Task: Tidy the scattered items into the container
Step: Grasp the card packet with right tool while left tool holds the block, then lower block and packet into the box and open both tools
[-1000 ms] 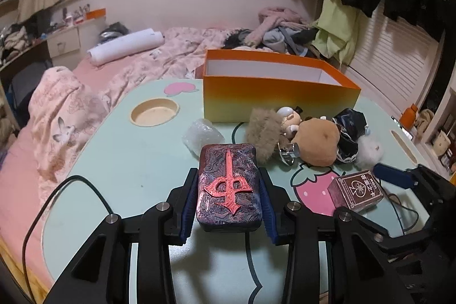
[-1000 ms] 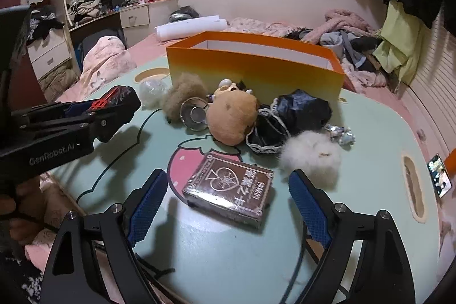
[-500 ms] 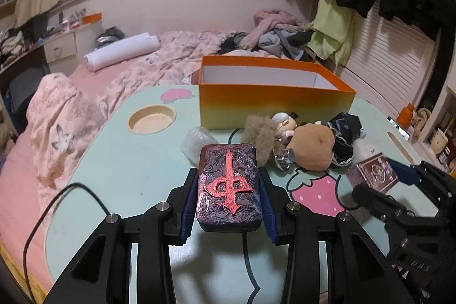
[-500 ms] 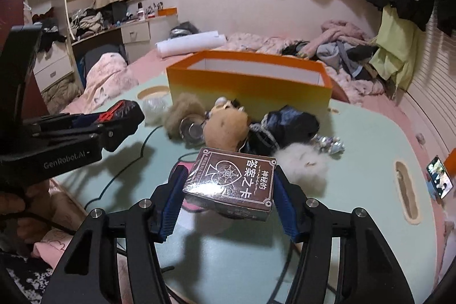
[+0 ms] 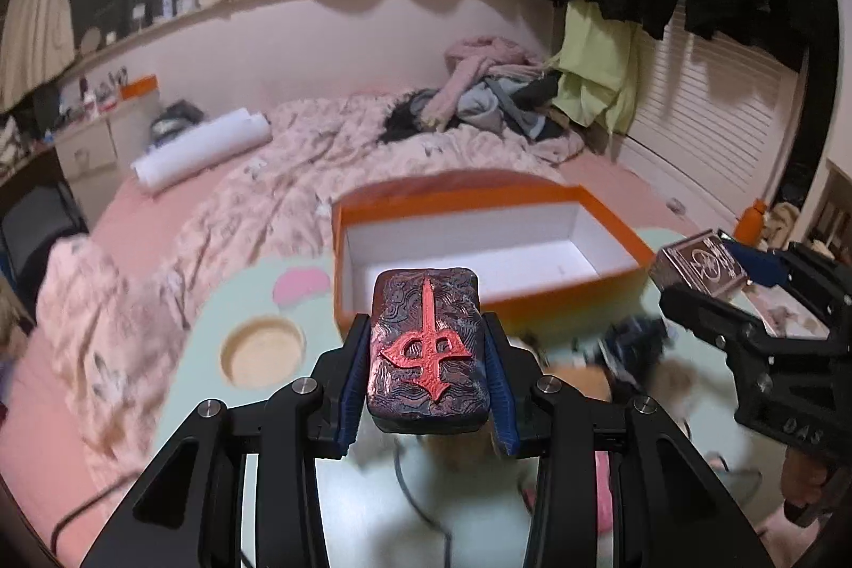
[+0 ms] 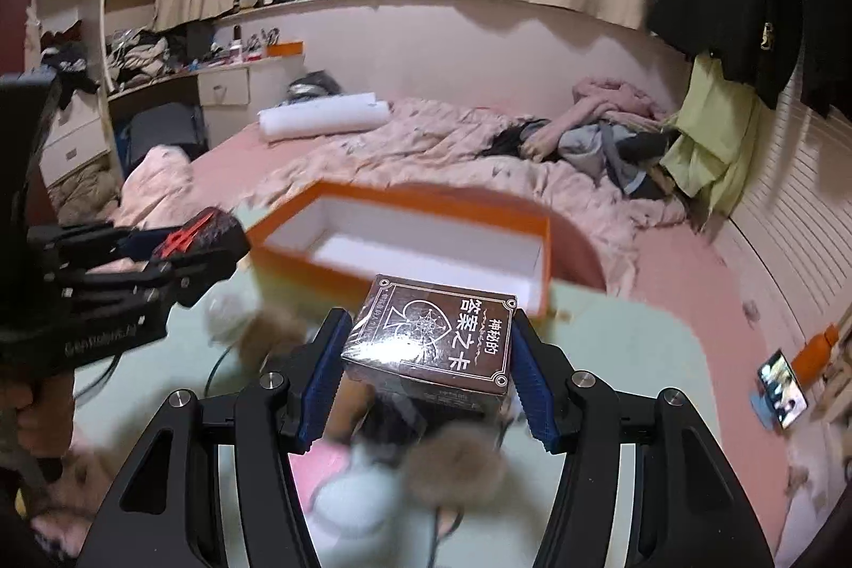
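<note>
My left gripper (image 5: pixel 426 355) is shut on a dark patterned case with a red emblem (image 5: pixel 426 344), held in the air just short of the open orange box (image 5: pixel 586 288). My right gripper (image 6: pixel 428 363) is shut on a brown card box with white lettering (image 6: pixel 434 339), also raised, near the orange box (image 6: pixel 404 270). The box's white inside is empty. Each gripper shows in the other's view: the right one with the card box (image 5: pixel 703 262), the left one with the case (image 6: pixel 197 238). Plush and fluffy items (image 6: pixel 452 461) lie blurred on the table below.
The pale green table (image 5: pixel 213 318) has a round beige recess (image 5: pixel 263 350). A bed with a pink quilt (image 6: pixel 426 142) and a clothes pile lies beyond. A phone (image 6: pixel 780 387) and an orange bottle (image 6: pixel 814 350) sit to the right.
Both grippers have risen and moved forward toward the orange box, carrying the case and the card box. A second ago the right gripper was open around the card box on the table.
</note>
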A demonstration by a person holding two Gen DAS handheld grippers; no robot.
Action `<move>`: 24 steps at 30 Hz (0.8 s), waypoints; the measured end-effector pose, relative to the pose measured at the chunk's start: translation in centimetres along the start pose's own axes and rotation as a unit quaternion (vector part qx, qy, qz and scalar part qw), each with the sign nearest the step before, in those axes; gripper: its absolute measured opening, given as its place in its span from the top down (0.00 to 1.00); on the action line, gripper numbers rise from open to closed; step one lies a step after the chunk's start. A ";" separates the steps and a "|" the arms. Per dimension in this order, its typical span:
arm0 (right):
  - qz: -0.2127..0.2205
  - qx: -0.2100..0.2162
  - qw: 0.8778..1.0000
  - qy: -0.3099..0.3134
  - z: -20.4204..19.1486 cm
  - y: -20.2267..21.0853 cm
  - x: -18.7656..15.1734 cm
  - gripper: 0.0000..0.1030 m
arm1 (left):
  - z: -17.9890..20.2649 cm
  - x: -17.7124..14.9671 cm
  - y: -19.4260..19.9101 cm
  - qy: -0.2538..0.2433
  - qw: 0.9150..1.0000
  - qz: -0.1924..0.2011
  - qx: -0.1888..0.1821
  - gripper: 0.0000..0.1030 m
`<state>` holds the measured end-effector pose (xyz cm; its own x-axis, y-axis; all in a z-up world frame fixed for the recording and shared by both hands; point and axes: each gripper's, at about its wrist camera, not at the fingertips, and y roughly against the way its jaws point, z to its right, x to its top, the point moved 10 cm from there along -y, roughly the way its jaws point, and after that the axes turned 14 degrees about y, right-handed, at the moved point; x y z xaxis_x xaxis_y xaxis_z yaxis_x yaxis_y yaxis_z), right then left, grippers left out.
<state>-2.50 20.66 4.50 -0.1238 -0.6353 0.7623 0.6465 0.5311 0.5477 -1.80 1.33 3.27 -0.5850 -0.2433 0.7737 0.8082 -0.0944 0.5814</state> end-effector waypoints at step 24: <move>-0.075 0.029 0.995 -0.066 4.5 -11.9 0.3 0.42 | 1.7 2.0 -10.2 -0.013 0.998 -0.062 0.020 0.42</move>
<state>-13.56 16.66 -0.22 -0.3159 -0.6325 0.7072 0.5686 0.4706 0.6748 -11.34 3.48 -0.71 -0.6816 -0.2076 0.7017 0.7269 -0.0823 0.6817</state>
